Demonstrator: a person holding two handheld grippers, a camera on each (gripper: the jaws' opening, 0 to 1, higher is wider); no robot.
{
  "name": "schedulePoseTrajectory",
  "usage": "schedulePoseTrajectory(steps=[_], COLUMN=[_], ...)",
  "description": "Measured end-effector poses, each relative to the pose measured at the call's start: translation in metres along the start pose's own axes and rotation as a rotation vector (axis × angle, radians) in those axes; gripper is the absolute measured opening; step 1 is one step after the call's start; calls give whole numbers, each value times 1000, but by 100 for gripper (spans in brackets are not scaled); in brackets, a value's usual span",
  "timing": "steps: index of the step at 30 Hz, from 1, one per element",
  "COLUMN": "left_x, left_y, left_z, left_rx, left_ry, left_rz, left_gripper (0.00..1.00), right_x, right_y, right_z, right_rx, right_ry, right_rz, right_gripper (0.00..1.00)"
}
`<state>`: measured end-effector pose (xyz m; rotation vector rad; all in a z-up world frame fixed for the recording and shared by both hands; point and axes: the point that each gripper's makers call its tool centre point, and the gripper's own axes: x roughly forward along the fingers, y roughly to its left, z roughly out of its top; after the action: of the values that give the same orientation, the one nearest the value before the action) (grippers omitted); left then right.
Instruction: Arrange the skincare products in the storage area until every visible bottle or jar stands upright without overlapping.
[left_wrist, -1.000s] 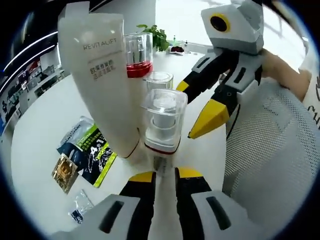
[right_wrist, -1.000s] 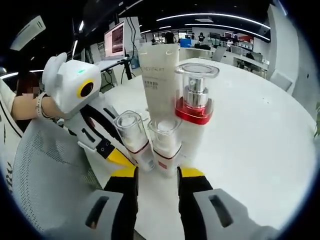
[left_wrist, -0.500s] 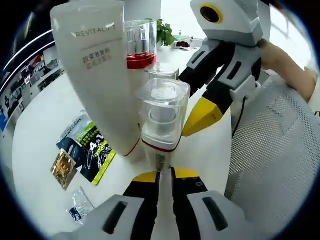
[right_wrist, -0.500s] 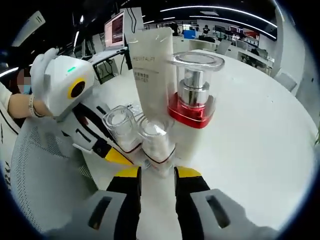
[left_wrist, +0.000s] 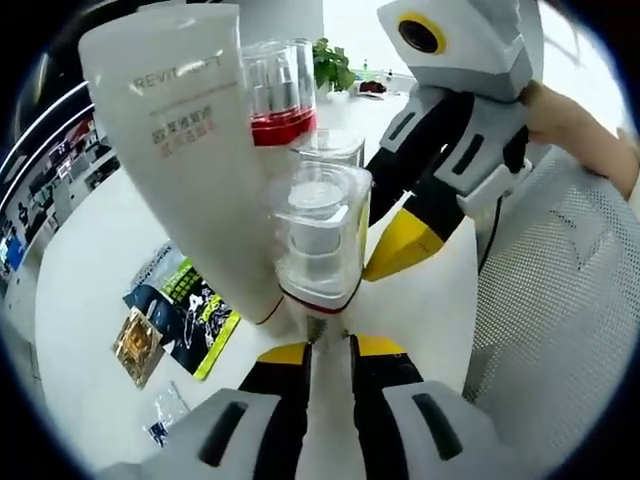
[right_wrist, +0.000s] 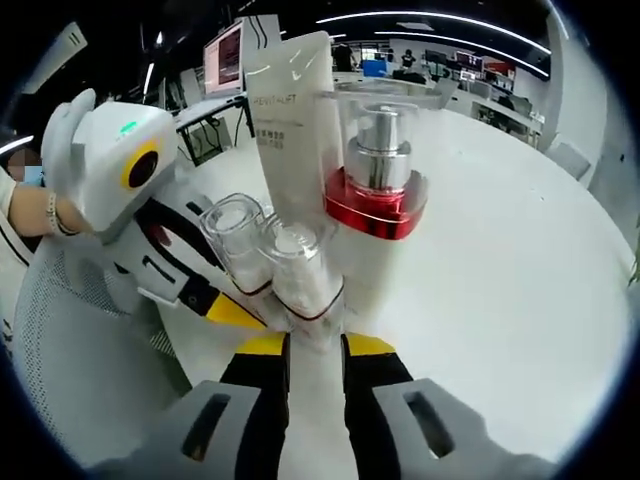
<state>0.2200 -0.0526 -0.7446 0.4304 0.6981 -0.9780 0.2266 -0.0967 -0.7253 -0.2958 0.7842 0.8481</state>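
Both grippers have closed in: the left gripper (left_wrist: 328, 350) pinches a clear-capped bottle (left_wrist: 318, 240), the right gripper (right_wrist: 314, 344) pinches its neighbour (right_wrist: 297, 268), both upright beside the white tube (left_wrist: 190, 150).

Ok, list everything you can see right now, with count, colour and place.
REVITALIFT tube: one, white, upright on its cap, left of the bottles.
pump bottle: one, clear cap, red collar, beside the tube.
small clear-capped bottles: two, red-trimmed, close together, nearest the jaws.
sachets: several, green, dark and gold, flat on the table.
table: one, white, round.
mesh chair back: one, white, at the table edge.
potted plant: one, green, far side.
left gripper: nearly closed at a small bottle's base.
right gripper: likewise.
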Motion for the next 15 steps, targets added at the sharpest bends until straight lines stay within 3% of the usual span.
schedulePoseTrajectory(steps=[5,15], left_x=[1,3], left_y=[2,5], left_z=[3,5], left_rx=[-38,-10], left_ry=[-9,-16], left_rz=[5,18], left_gripper=[11,10], right_x=[1,2], right_y=[1,-1], right_z=[0,-1], right_rx=[-10,-44], right_ry=[3,21], right_rz=[5,-19], right_gripper=[20,18])
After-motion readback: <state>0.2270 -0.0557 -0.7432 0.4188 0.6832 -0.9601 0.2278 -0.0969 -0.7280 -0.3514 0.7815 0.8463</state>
